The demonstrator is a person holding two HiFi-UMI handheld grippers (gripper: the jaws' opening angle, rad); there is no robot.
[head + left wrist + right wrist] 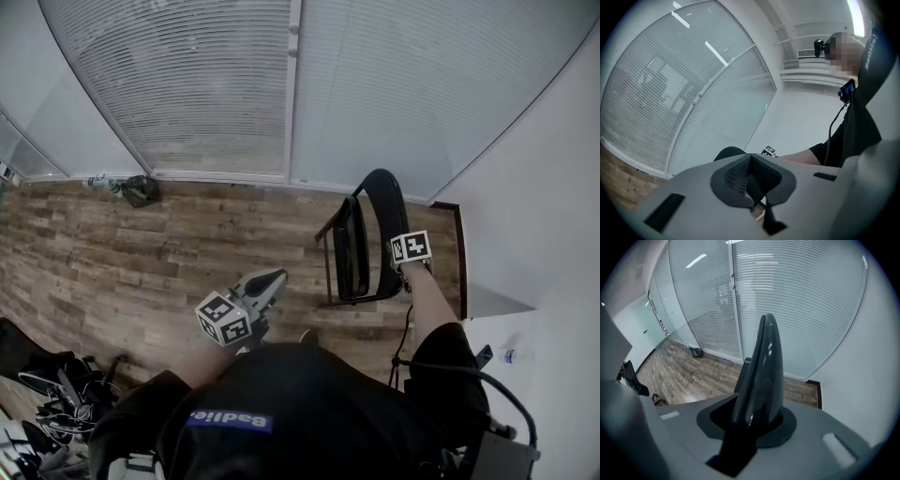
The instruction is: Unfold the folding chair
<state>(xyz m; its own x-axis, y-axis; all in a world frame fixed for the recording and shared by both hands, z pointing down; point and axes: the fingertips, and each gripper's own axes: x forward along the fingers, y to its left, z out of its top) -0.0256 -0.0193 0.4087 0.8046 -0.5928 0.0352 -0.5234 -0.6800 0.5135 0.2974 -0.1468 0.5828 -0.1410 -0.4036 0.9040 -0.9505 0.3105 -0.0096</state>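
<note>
One chair (356, 248) stands on the wood floor (141, 262) by the glass wall, close to the white wall, with its seat looking folded up against the back. Right gripper (757, 417): jaws partly apart and clamped on the top edge of the chair back, which rises straight up between them. Left gripper (270, 281): jaws closed with nothing between them, held in front of the person, left of the chair and apart from it.

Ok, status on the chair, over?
Right hand-held gripper clamped on folding chair backrest top. Left hand-held gripper shut, empty. Chair folded, upright, wall close beside.
</note>
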